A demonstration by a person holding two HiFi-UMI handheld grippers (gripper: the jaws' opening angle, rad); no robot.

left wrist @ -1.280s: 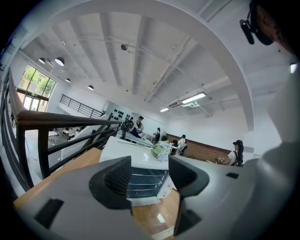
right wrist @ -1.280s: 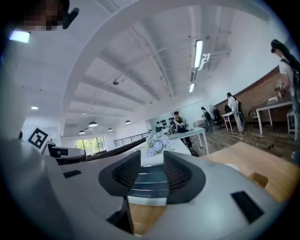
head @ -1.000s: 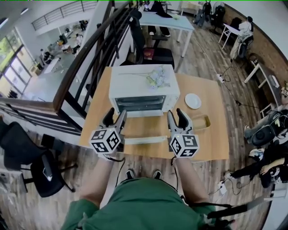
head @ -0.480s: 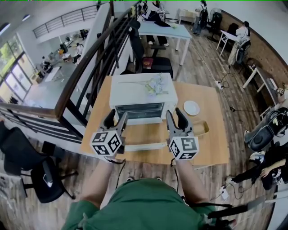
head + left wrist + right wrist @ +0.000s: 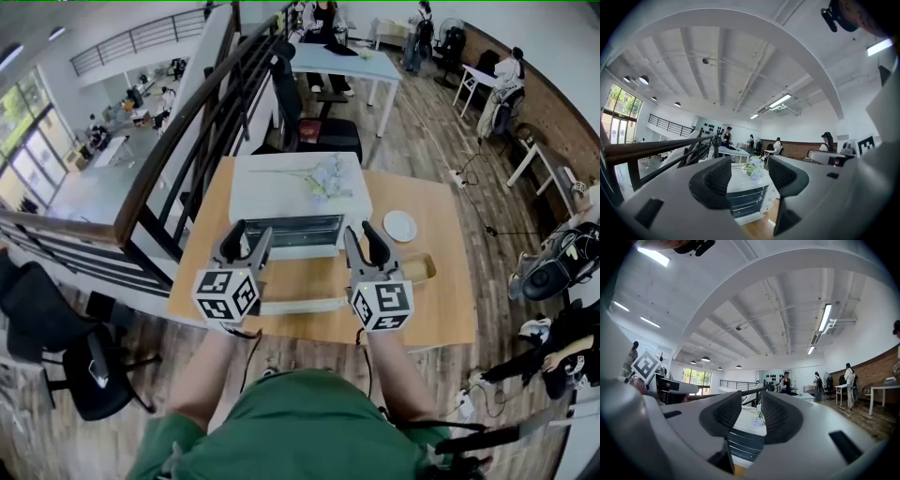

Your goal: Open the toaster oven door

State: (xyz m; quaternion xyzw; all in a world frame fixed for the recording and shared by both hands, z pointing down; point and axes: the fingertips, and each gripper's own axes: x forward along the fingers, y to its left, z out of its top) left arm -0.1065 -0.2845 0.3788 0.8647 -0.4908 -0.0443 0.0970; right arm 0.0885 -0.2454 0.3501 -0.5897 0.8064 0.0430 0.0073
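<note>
Oven (image 5: 298,192) at 12 o'clock on the worktop (image 5: 441,309), back toward the far edge, white, glass door facing me and upright, looks shut. Flowers (image 5: 328,176) lie on its roof. Plate (image 5: 400,226) at 3 o'clock of the oven, tray (image 5: 417,267) at 4 o'clock, both apart from it. White strip (image 5: 298,305) lies across the near worktop, between the two grippers

Left gripper (image 5: 248,234) hovers at 11 o'clock from me, in front of the oven's left end and short of it. Its jaws are wide apart and hold nothing; left gripper view shows only the oven front through the gap

Right gripper (image 5: 360,232) hovers at 1 o'clock, in front of the oven's right end. Its jaws are closing, the gap is narrower than the left's, and nothing sits between the pads; the oven shows well beyond them
</note>
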